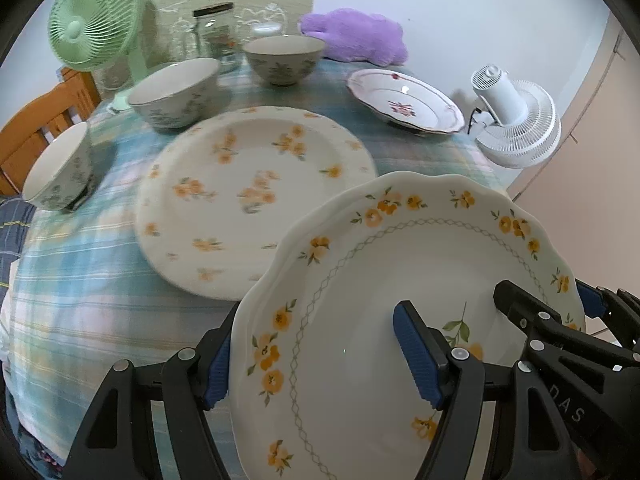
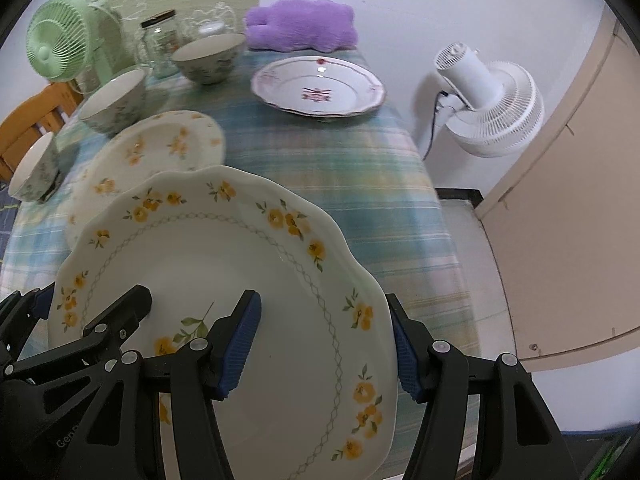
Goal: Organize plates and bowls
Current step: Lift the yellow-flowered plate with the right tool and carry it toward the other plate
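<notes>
Both grippers hold one scalloped white plate with yellow flowers [image 1: 380, 280] [image 2: 224, 260], lifted and tilted above the table. My left gripper [image 1: 320, 354] is shut on its left rim, my right gripper [image 2: 324, 340] is shut on its right rim. A larger round plate with yellow flowers [image 1: 248, 188] [image 2: 160, 148] lies flat just beyond it. A plate with red flowers [image 1: 404, 98] [image 2: 316, 86] sits at the far right. Three floral bowls stand at the left: near [image 1: 60, 168], middle [image 1: 174, 88], far [image 1: 284, 58].
The table has a plaid blue-green cloth [image 1: 80, 264]. A green fan [image 1: 96, 16], a glass jar [image 1: 214, 30] and a purple plush [image 1: 356, 34] stand at the back. A white fan [image 2: 488, 104] stands off the table's right edge. A wooden chair [image 1: 36, 120] is at the left.
</notes>
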Available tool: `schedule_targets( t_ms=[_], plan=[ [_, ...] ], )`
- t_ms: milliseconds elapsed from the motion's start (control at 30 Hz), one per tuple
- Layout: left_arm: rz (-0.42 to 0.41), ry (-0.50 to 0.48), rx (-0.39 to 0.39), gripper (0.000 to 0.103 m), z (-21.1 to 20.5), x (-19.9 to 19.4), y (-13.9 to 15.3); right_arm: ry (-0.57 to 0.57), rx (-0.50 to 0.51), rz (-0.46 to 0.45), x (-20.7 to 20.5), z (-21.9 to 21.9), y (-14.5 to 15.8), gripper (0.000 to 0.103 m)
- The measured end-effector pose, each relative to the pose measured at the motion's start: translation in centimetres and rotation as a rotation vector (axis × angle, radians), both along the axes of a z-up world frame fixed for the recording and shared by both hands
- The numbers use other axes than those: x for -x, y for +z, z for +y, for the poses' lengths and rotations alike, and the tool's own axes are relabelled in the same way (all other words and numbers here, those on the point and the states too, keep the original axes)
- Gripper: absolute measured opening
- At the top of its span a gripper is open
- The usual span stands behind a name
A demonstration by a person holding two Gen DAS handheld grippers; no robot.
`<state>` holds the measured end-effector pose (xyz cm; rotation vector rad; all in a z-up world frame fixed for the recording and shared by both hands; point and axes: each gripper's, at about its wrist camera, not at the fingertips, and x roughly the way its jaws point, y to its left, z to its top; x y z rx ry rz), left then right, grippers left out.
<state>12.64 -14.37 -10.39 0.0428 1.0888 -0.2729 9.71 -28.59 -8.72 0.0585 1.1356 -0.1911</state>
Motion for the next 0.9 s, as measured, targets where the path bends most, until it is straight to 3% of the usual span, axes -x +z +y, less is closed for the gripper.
schedule_targets(
  t_ms=[333,667,900],
  plan=[
    [0.043,0.02,-0.013,0.073,-4.1,-0.1,-1.9,0.013,-0.009,0.042,-0.5,-4.5,-2.0,0.065],
    [0.099,0.073,-0.03,0.073,-5.0,-0.7,-4.1,0.026,-0.027,0.084,-1.7,-5.8,-4.5,0.065],
    [0.073,0.083,-0.053,0.074,-5.0,-1.3,-4.2,0.03,-0.062,0.092,-2.1,-5.9,-5.3,0.064]
  ],
)
